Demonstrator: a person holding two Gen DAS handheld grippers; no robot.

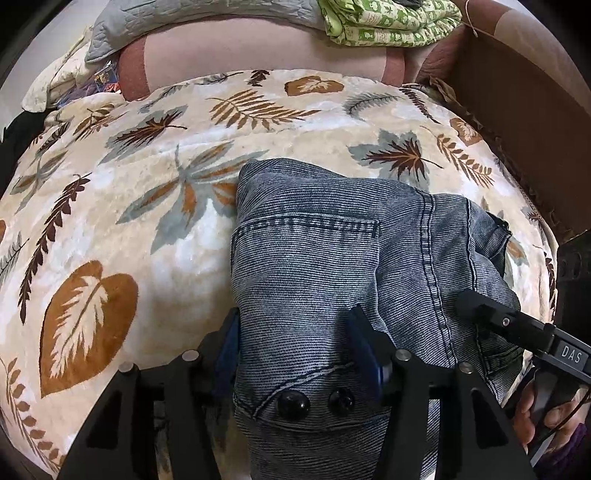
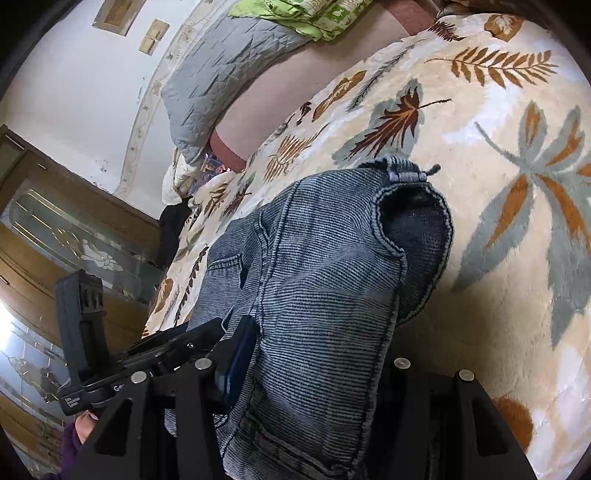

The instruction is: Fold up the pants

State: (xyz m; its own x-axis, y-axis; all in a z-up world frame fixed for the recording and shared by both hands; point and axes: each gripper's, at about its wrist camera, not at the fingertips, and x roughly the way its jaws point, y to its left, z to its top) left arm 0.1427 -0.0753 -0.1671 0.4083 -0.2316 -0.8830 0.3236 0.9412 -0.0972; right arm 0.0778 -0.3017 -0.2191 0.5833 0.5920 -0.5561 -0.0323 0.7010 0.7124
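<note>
Blue-grey denim pants point(image 1: 332, 251) lie folded into a thick bundle on a leaf-patterned blanket point(image 1: 147, 166). My left gripper point(image 1: 295, 347) points down over the waistband end. The denim and its two dark buttons lie between its blue pads point(image 1: 229, 347), which stand wide at the cloth's sides without a visible squeeze. In the right wrist view the pants point(image 2: 325, 266) hang bunched through my right gripper point(image 2: 314, 354), which is shut on them. Its left pad point(image 2: 240, 354) presses the cloth and its right finger is hidden under denim. An open hem point(image 2: 417, 221) faces upward.
A grey quilt point(image 1: 147, 22) and a green patterned cloth point(image 1: 388, 22) lie at the bed's far end. A brown cardboard box point(image 1: 517, 110) stands at the right. A hand point(image 1: 546, 417) grips the right tool. Wooden doors with glass point(image 2: 55, 229) stand beyond the bed.
</note>
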